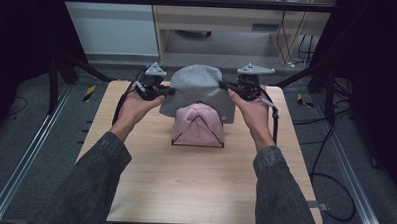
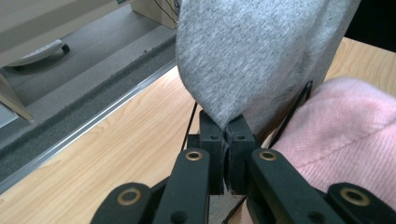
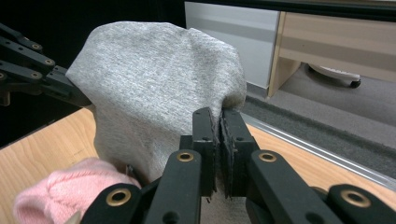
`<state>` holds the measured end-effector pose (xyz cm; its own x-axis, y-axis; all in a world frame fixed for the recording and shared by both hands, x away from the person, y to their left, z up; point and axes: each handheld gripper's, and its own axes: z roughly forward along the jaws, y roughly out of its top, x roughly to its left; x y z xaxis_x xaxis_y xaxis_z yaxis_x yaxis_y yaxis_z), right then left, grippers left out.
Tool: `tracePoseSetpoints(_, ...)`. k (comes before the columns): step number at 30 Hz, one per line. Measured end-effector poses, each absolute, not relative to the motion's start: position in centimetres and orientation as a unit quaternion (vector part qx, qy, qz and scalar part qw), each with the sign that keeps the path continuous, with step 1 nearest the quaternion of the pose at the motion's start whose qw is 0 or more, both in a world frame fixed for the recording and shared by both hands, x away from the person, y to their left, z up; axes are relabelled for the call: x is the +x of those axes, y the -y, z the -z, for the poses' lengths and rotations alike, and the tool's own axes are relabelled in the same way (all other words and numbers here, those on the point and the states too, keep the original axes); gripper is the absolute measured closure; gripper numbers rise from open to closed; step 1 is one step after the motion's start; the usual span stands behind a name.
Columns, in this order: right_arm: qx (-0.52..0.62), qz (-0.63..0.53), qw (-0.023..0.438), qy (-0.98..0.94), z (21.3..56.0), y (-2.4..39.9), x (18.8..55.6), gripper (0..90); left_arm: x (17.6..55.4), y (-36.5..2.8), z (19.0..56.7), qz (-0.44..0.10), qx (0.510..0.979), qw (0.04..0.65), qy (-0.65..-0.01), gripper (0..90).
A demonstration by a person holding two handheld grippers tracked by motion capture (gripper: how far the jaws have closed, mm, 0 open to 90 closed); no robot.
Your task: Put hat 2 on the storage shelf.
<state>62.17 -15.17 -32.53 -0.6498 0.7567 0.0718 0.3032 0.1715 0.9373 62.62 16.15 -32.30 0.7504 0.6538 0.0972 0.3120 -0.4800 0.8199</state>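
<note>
1. The grey beanie (image 1: 199,92) hangs stretched between the two grippers, directly above and slightly behind the pink beanie (image 1: 198,123), its lower hem overlapping the pink one's top in the high view.
2. The pink beanie sits on a black wire stand (image 1: 197,133) near the middle of the worktop (image 1: 204,187); this stand is the landmark for what follows.
3. The left gripper (image 2: 226,128) is to the stand's left, its jaws pressed together on the grey beanie's hem edge.
4. The right gripper (image 3: 218,122) is to the stand's right, its jaws likewise clamped on the opposite hem edge.
5. Both hands are about equally near the stand, one on each side, so the opening's long axis runs left to right across it.
6. The relation that matters: the grey beanie's open hem faces down over the stand, so the likely next move is straight down, keeping the hem spread wide enough to clear the pink beanie's sides.
</note>
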Motion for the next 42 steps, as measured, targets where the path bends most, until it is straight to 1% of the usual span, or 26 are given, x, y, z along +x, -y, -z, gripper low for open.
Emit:
tracePoseSetpoints(11, 0.361, -0.521, 0.207, -0.745, 34.5, 14.7, 61.6, 86.0, 62.0, -16.5, 34.9, -0.194, 0.838, 0.415, -0.297, 88.2)
tracePoseSetpoints(14, 0.369, -0.526, 0.204, -0.739, 35.0, 14.7, 61.7, 86.0, 62.0, -16.8, 35.4, -0.186, 0.833, 0.423, -0.304, 88.2)
tracePoseSetpoints(17, 0.371, -0.52, 0.201, -0.743, 35.9, 14.4, 61.6, 85.9, 61.7, -16.8, 35.9, -0.183, 0.837, 0.417, -0.303, 88.3)
tracePoseSetpoints(28, 0.371, -0.511, 0.199, -0.749, 37.3, 14.6, 60.9, 85.8, 61.4, -16.9, 37.5, -0.179, 0.848, 0.395, -0.304, 88.3)
tracePoseSetpoints(35, 0.362, -0.505, 0.199, -0.758, 37.6, 13.9, 60.7, 85.3, 61.5, -17.3, 38.4, -0.179, 0.846, 0.389, -0.317, 88.3)
tracePoseSetpoints(42, 0.37, -0.502, 0.195, -0.757, 37.8, 13.8, 60.5, 81.7, 61.5, -17.6, 38.6, -0.17, 0.845, 0.394, -0.32, 88.1)
